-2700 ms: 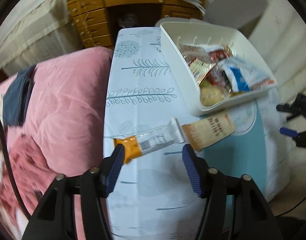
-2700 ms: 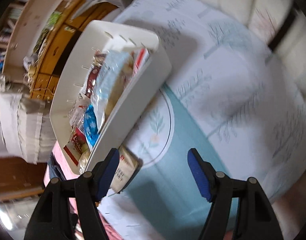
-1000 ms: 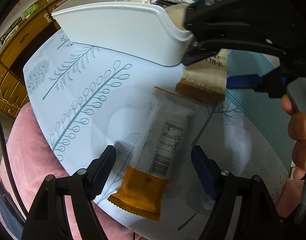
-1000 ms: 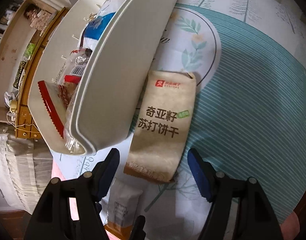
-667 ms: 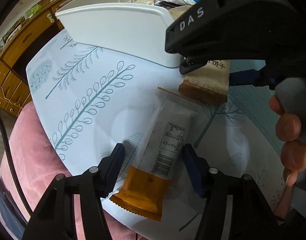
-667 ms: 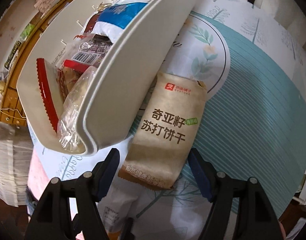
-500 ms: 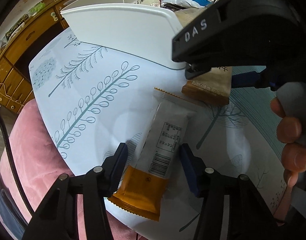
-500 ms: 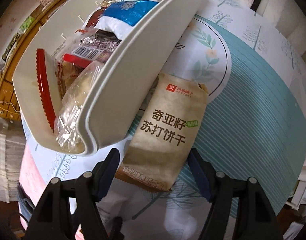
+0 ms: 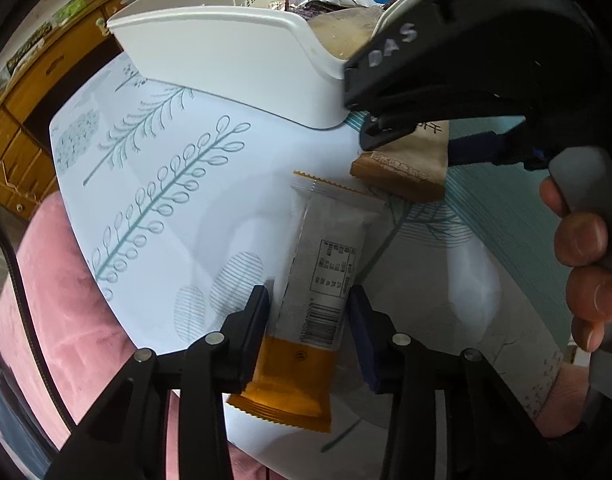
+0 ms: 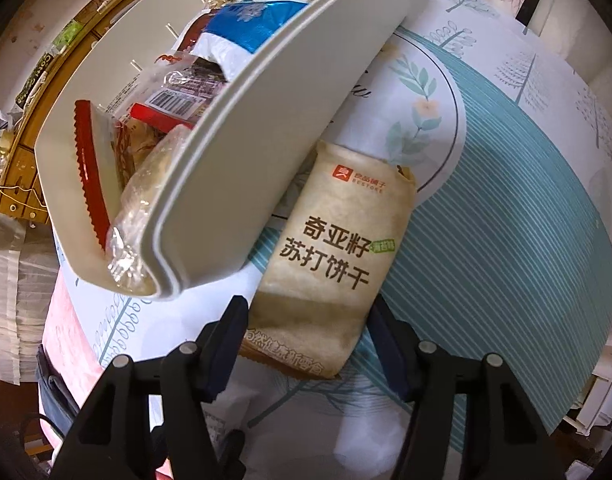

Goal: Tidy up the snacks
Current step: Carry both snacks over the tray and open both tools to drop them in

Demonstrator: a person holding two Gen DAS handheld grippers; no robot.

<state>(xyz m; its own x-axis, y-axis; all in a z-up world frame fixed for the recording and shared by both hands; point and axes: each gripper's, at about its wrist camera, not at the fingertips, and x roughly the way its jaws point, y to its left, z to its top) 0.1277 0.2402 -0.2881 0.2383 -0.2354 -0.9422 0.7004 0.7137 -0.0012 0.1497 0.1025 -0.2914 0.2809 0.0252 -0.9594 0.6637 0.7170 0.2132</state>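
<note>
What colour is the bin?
White; the bin shows best in the left wrist view.

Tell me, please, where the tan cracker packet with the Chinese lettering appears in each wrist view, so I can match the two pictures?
Left wrist view: the tan cracker packet lies right of centre, its upper part hidden behind the right gripper.
Right wrist view: it fills the centre, its near end between that gripper's fingers.
Shared landmark: the white bin of snacks, right beside the packet.

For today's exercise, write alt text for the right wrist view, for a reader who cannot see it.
The right gripper, jaws just closing, straddles the near end of a tan cracker packet lying on a patterned tablecloth. Beside the packet sits a white bin full of wrapped snacks.
</note>
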